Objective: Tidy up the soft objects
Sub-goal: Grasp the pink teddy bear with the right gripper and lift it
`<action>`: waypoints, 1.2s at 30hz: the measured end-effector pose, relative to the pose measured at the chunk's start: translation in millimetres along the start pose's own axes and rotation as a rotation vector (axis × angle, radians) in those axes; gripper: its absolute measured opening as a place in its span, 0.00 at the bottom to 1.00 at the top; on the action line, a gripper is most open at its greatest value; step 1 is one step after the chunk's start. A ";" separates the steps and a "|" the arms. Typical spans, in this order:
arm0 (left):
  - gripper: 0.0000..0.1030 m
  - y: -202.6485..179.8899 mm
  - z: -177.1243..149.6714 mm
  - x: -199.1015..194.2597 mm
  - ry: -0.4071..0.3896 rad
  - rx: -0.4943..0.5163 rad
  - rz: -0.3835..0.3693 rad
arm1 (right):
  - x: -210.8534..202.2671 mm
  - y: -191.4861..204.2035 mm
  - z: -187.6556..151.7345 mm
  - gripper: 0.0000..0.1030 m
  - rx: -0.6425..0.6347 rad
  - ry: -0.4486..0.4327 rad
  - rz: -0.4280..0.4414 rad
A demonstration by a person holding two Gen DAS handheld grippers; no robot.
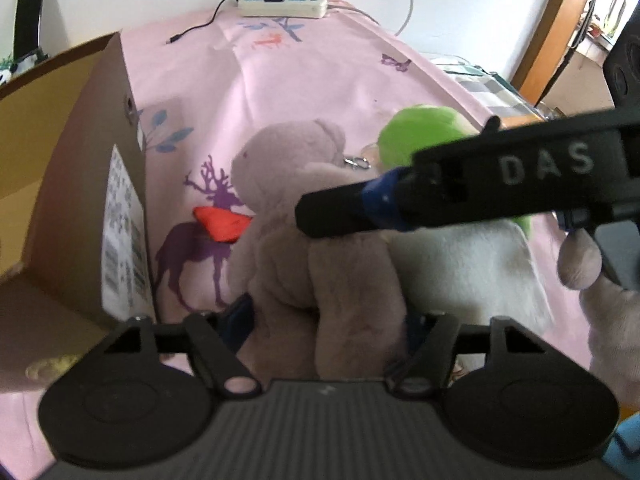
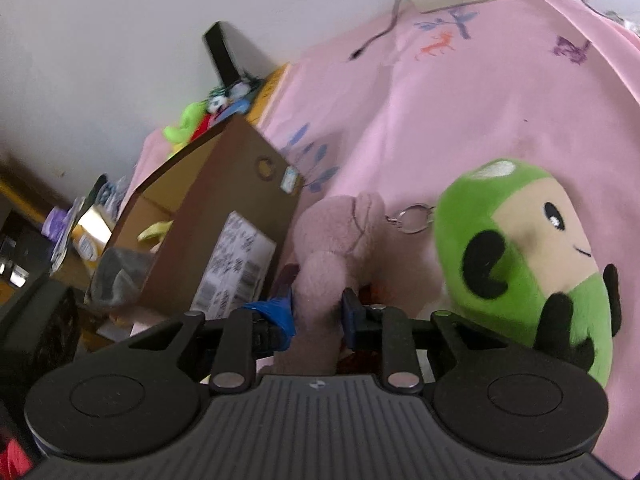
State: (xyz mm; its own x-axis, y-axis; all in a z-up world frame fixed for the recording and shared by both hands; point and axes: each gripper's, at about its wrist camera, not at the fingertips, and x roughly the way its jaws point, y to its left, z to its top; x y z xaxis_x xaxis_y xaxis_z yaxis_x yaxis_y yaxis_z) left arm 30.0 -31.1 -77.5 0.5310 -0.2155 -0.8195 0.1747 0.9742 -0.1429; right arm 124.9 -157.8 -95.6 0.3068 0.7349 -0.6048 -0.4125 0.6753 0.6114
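A pink plush toy (image 1: 304, 216) with an orange-red piece (image 1: 220, 222) lies on the pink cloth. My left gripper (image 1: 324, 316) is shut on its lower body. My right gripper (image 2: 316, 308) is shut on the same pink plush (image 2: 336, 236); its finger (image 1: 340, 212) crosses the left wrist view from the right. A green mushroom plush (image 2: 528, 256) with a face and a keyring (image 2: 412, 220) lies just right of the pink one; it also shows in the left wrist view (image 1: 420, 132). A white plush (image 1: 468, 264) lies under it.
An open cardboard box (image 1: 80, 184) stands at the left, also in the right wrist view (image 2: 224, 200), with items inside. A power strip (image 1: 284, 4) with cables sits at the far edge. Clutter and small toys (image 2: 192, 124) lie beyond the box.
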 end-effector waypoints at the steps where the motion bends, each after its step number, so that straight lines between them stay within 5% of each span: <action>1: 0.64 0.4 -3.2 -3.4 0.001 0.004 -0.012 | -2.7 2.7 -2.3 0.07 -0.015 0.005 0.006; 9: 0.65 4.0 -26.4 -21.2 0.029 0.061 -0.072 | -10.1 15.6 -16.9 0.09 -0.047 0.083 0.042; 13: 0.79 2.2 -24.0 -26.8 -0.015 0.057 -0.066 | -5.3 17.5 -16.4 0.10 -0.044 0.066 -0.009; 14: 0.90 1.5 -21.4 -27.2 -0.030 0.055 -0.059 | -3.8 17.2 -15.5 0.10 -0.037 0.061 -0.022; 17: 0.96 1.7 -14.8 -21.8 -0.057 0.050 -0.024 | 1.8 16.2 -14.4 0.11 -0.019 0.060 -0.061; 28: 0.56 -0.4 -17.1 -22.9 -0.106 0.019 -0.017 | 3.3 16.1 -20.6 0.08 -0.018 0.024 -0.046; 36: 0.55 0.4 -25.0 -49.3 -0.181 -0.034 -0.041 | -16.6 31.8 -30.8 0.07 -0.114 -0.064 0.020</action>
State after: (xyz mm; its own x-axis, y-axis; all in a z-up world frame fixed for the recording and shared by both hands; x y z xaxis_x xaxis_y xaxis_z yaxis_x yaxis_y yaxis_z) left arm -16.8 -18.4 -51.1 0.6655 -0.2602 -0.6996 0.1726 0.9655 -0.1950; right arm 80.3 -150.4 -81.8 0.3503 0.7532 -0.5568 -0.5129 0.6517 0.5588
